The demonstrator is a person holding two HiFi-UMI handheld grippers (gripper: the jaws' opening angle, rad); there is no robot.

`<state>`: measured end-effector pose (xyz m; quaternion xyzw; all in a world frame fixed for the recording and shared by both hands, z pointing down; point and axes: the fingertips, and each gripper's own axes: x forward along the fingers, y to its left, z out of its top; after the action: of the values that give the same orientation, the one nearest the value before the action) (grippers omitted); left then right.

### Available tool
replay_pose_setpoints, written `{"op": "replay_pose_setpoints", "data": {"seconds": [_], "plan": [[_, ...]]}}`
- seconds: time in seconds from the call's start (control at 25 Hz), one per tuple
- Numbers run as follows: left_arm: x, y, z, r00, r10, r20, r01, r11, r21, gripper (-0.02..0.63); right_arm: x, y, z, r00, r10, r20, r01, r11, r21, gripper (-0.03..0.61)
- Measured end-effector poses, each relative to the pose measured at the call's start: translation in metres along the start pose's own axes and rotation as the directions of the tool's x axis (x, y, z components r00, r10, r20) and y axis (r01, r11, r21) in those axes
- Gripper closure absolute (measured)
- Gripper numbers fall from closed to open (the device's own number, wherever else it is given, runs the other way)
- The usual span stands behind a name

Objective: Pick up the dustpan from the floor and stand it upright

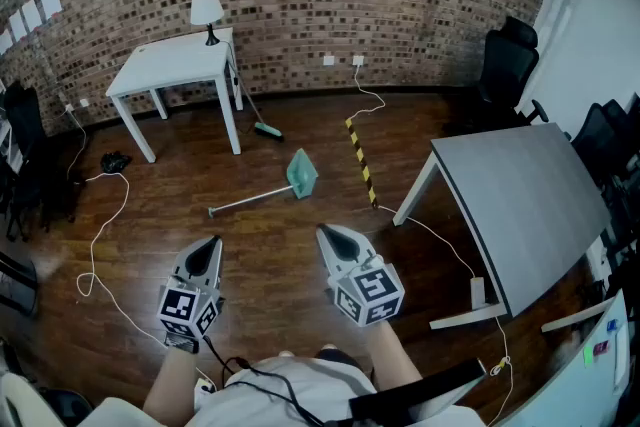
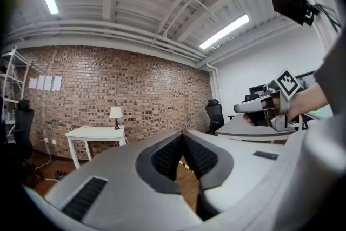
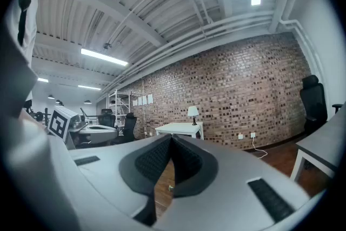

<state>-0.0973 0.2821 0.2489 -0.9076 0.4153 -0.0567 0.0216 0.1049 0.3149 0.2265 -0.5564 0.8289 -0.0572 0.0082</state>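
Observation:
A teal dustpan [image 1: 302, 173] lies flat on the wooden floor in the head view, its long grey handle [image 1: 248, 201] stretching left toward me. My left gripper [image 1: 211, 245] and right gripper [image 1: 325, 233] are both held level in front of me, well short of the dustpan and above the floor. Each is shut with nothing between its jaws. In the left gripper view the left gripper [image 2: 183, 135] shows its tips together, and the right gripper [image 2: 242, 109] appears at the right. In the right gripper view the right gripper [image 3: 172, 139] is shut too; a speck of the dustpan [image 3: 170, 187] shows below.
A white table [image 1: 175, 65] with a lamp [image 1: 207, 12] stands at the back left by the brick wall, a broom [image 1: 262, 126] beside it. A grey table [image 1: 530, 205] fills the right. Yellow-black tape [image 1: 361, 161] and white cables [image 1: 105, 245] cross the floor. Black chairs [image 1: 508, 60] stand at the far right.

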Motion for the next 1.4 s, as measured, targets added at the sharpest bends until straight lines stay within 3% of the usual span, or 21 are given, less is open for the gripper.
{"op": "replay_pose_setpoints", "data": {"seconds": [0.32,0.68,1.04,1.2,1.4], "plan": [[0.005,0.022,-0.015,1.000,-0.011,-0.013,0.011,1.000,-0.018,0.597,0.019,0.009,-0.007,1.000,-0.018,-0.007,0.018,1.000,0.003,0.584],[0.063,0.049,-0.036,0.999,-0.005,-0.050,0.004,1.000,-0.021,0.597,0.081,-0.037,-0.023,1.000,-0.007,-0.016,0.007,0.999,0.047,0.584],[0.207,0.110,-0.042,0.994,0.047,-0.099,-0.051,0.998,-0.032,0.597,0.211,-0.155,-0.005,1.000,0.027,-0.002,-0.027,0.997,0.068,0.584],[0.262,0.134,-0.035,0.993,0.087,-0.082,-0.091,0.995,-0.051,0.597,0.258,-0.213,0.012,1.000,0.026,-0.008,-0.026,1.000,0.009,0.584],[0.313,0.175,-0.030,0.977,0.168,-0.135,-0.164,0.986,0.037,0.595,0.306,-0.262,0.019,1.000,0.008,-0.016,-0.008,1.000,-0.015,0.584]]}}
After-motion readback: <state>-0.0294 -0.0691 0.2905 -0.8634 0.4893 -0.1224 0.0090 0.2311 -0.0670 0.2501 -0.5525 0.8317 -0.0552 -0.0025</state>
